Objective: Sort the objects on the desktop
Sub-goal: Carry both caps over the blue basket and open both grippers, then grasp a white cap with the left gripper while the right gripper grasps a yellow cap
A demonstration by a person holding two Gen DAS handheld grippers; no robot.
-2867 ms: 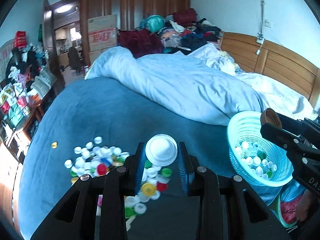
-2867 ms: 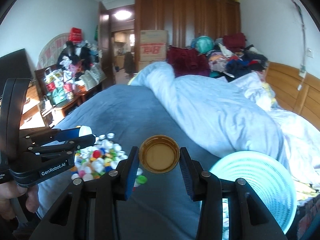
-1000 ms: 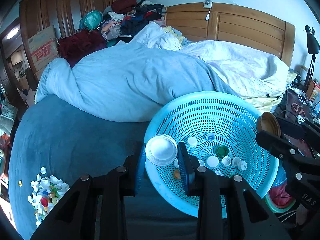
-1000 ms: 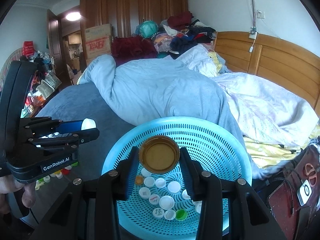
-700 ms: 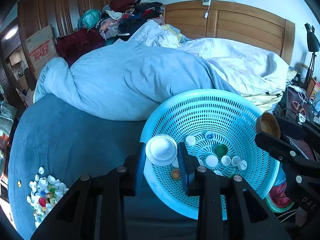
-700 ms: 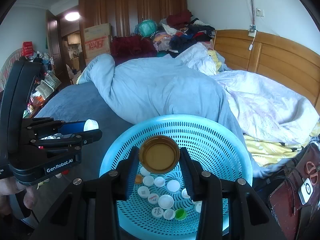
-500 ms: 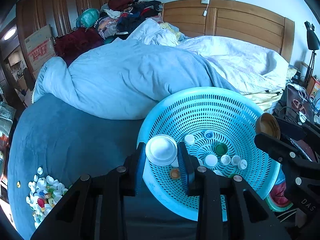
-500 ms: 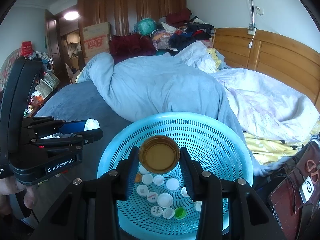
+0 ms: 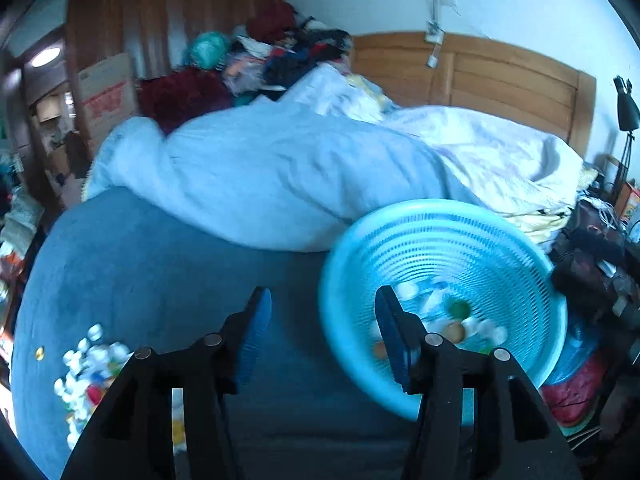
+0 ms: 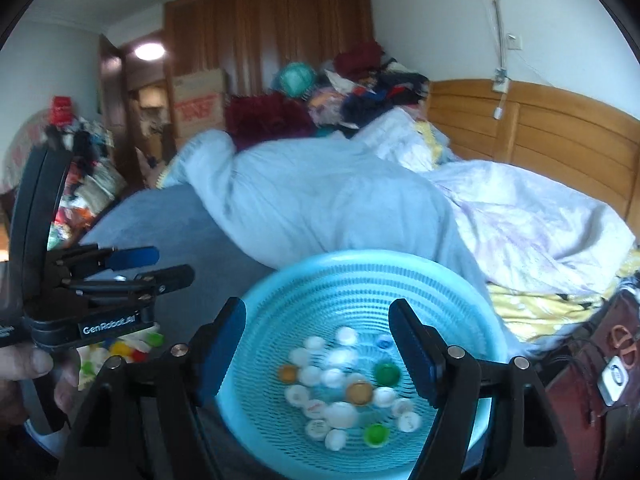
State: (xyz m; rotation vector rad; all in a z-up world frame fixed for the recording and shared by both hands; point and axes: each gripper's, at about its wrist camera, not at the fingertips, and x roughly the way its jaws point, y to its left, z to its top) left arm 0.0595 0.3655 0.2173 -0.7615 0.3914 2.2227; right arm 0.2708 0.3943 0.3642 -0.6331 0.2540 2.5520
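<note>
The right gripper (image 10: pixel 318 344) hangs over the round blue basket (image 10: pixel 472 300), its jaws opening with nothing between them. Below it, inside the basket, lie the bottle caps (image 10: pixel 344 384): mostly white, with two green ones, an orange one and a brown lid (image 10: pixel 359 393) among them. The left gripper (image 9: pixel 324 336) points at the blue bed cover (image 9: pixel 152 264) just beside the basket's rim; its jaws are opening too and hold nothing. A loose pile of caps (image 9: pixel 86 364) sits on the cover at the lower left, well apart from the basket. A pale blue quilt (image 9: pixel 280 184) is bunched up behind the basket.
</note>
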